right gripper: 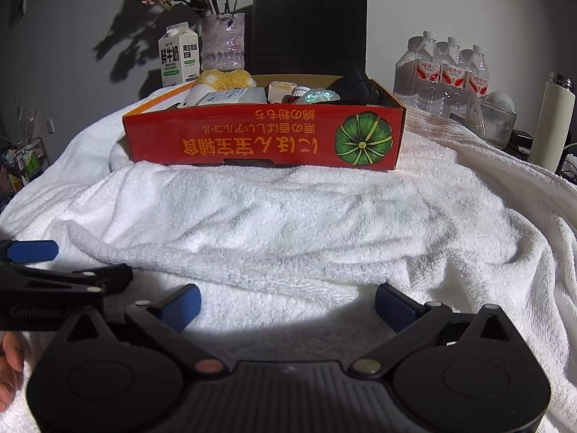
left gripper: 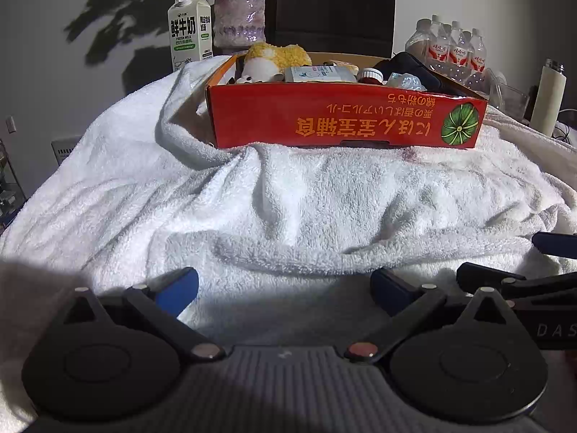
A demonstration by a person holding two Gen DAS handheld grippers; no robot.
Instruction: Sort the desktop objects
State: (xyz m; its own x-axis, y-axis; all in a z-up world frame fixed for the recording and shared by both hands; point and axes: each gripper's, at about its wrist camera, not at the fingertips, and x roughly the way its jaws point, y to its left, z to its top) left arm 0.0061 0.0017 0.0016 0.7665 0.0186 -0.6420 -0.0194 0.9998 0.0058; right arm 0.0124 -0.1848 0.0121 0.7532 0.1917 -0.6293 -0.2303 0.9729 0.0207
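A red cardboard box (left gripper: pixel 342 119) with a green pumpkin print stands on the white towel (left gripper: pixel 288 198) ahead of both grippers; it also shows in the right wrist view (right gripper: pixel 263 137). Inside lie a yellow plush toy (left gripper: pixel 277 56), a white packet (left gripper: pixel 321 74), a small white-capped jar (left gripper: pixel 369 74), a crinkled foil piece (left gripper: pixel 405 81) and a black pouch (left gripper: pixel 414 66). My left gripper (left gripper: pixel 285 288) is open and empty, low over the towel. My right gripper (right gripper: pixel 288 303) is open and empty beside it. Each gripper shows at the edge of the other's view.
Behind the box stand a milk carton (left gripper: pixel 189 29), a vase with flowers (left gripper: pixel 239 14) and a black bag (right gripper: pixel 310 21). At the right are several water bottles (right gripper: pixel 450 68), a glass container (right gripper: pixel 490 119) and a white flask (right gripper: pixel 553 122). A wire rack (right gripper: pixel 25 166) stands off the left edge.
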